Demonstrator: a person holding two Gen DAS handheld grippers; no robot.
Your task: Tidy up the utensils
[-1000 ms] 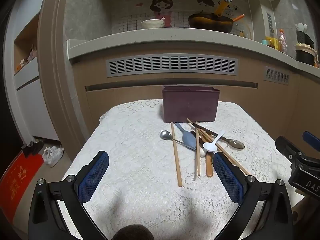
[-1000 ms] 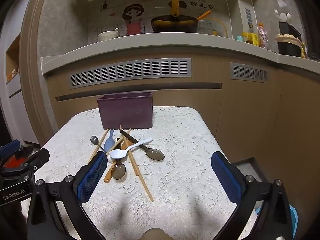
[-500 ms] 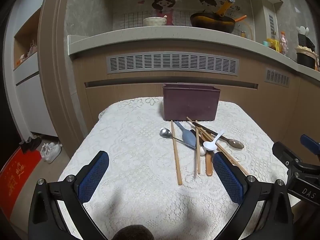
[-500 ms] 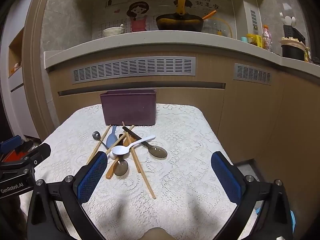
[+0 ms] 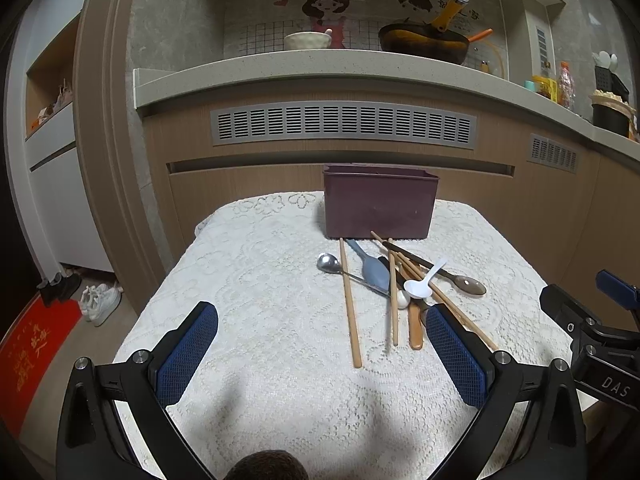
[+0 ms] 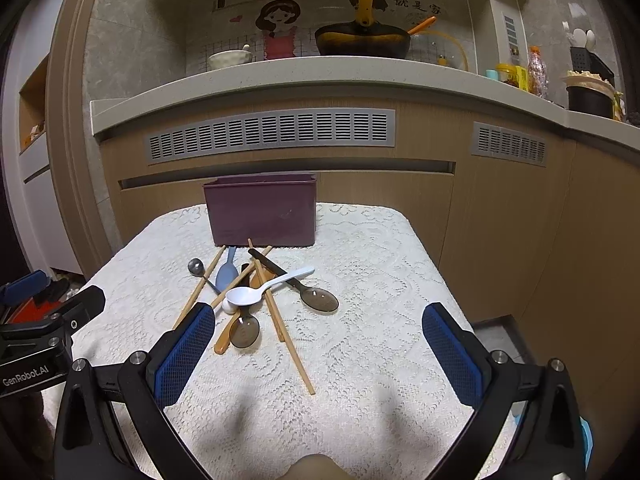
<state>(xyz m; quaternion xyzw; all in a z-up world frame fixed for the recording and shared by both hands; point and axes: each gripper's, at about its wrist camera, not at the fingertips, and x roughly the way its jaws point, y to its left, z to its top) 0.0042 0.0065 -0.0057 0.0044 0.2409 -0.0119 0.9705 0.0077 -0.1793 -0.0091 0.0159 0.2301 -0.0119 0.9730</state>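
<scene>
A dark purple utensil box (image 5: 378,206) (image 6: 262,210) stands at the far side of a lace-covered table. In front of it lies a loose pile: wooden chopsticks (image 5: 350,304) (image 6: 284,328), a white plastic spoon (image 5: 420,286) (image 6: 250,295), a blue spoon (image 5: 374,270) (image 6: 227,274), a metal spoon (image 5: 330,262) (image 6: 197,267) and dark translucent spoons (image 5: 468,283) (image 6: 320,300). My left gripper (image 5: 320,354) is open and empty, short of the pile. My right gripper (image 6: 318,354) is open and empty, near the pile's front end.
The lace tablecloth (image 5: 260,280) (image 6: 380,280) ends in edges left, right and front. A wooden counter front with a grey vent (image 5: 344,124) rises behind the table. A pan (image 6: 362,42) and a bowl sit on the countertop. Shoes (image 5: 100,300) lie on the floor at left.
Both grippers have moved slightly forward toward the pile and tilted up a little; the box and utensils sit lower and larger in view. Nothing was grasped.
</scene>
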